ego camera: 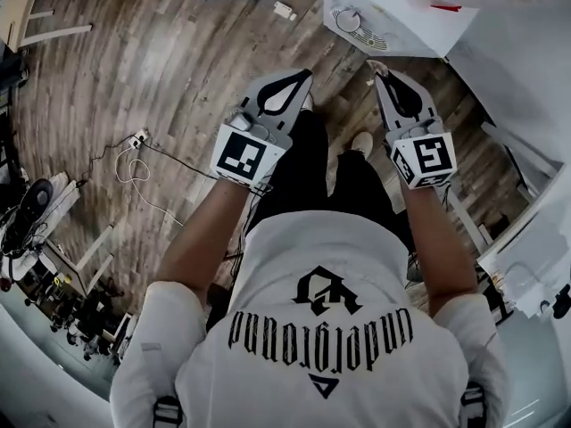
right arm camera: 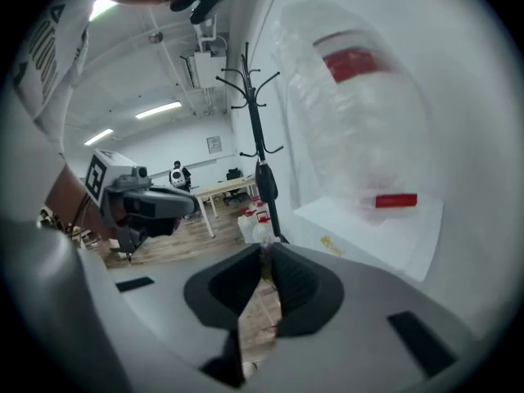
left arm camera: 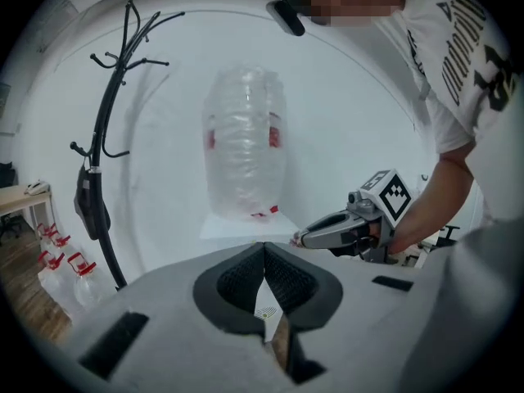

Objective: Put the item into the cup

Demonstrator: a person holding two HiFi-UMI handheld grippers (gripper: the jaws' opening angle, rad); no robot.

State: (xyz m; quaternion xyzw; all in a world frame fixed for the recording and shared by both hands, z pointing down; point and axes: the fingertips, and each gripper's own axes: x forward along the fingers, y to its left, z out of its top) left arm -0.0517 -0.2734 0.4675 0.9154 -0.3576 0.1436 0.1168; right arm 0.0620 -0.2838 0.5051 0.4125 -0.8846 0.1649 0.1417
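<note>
I see neither a cup nor a loose item in any view. My left gripper (ego camera: 306, 74) is held out over the wooden floor; its jaws meet at the tips with nothing between them, as the left gripper view (left arm camera: 264, 245) also shows. My right gripper (ego camera: 374, 66) hangs beside it at the same height, its jaws also together and empty (right arm camera: 264, 251). Each gripper appears in the other's view: the right gripper (left arm camera: 301, 239) and the left gripper (right arm camera: 190, 206). A clear wrapped pack of bottles (left arm camera: 244, 142) stands on a white table (left arm camera: 233, 226) ahead.
A black coat stand (left arm camera: 106, 129) rises left of the table, with several red-capped bottles (left arm camera: 61, 267) on the floor beside it. A cable (ego camera: 134, 166) lies on the floor at the left. White table edges (ego camera: 419, 25) sit at the upper right. Desks stand further back (right arm camera: 221, 191).
</note>
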